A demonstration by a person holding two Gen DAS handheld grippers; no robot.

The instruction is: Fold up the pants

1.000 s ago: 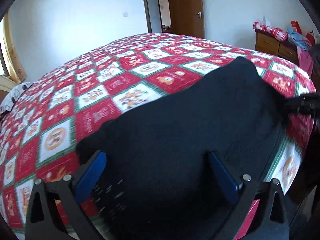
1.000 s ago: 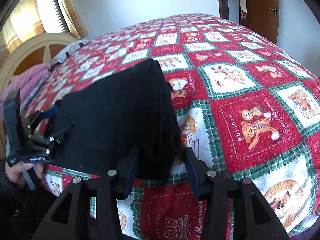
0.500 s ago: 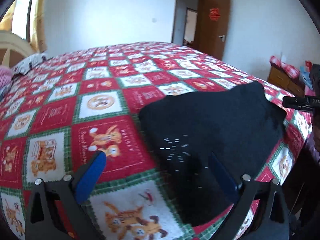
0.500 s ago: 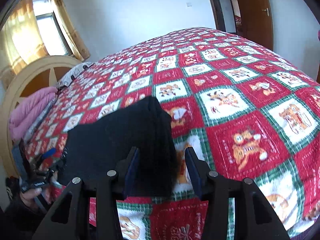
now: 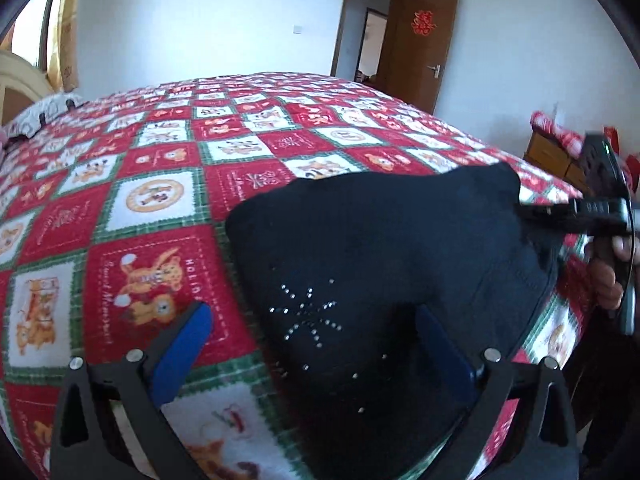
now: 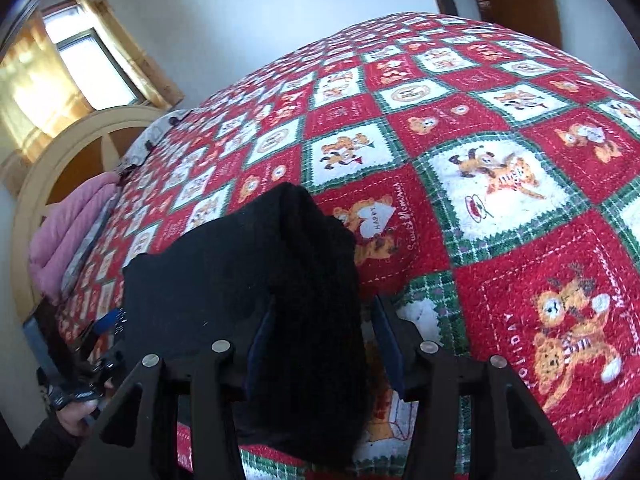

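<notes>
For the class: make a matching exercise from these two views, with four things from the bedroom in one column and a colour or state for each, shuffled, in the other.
Things:
1. pants
2. door
3. bedspread
4. left tool

Colours or states:
A. red, white and green squares
B. black, lying folded on the bed
C. jaws wide apart
D. brown, standing open

Pairs: 1-B, 2-D, 3-A, 4-C

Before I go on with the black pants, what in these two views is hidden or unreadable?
- Left wrist view: the near edge of the folded black pants is cut off by the frame bottom and the left gripper.
- Left wrist view: the right gripper is motion-blurred at the edge, so its grip is unreadable.
- Right wrist view: the right gripper hides the pants' hem.
</notes>
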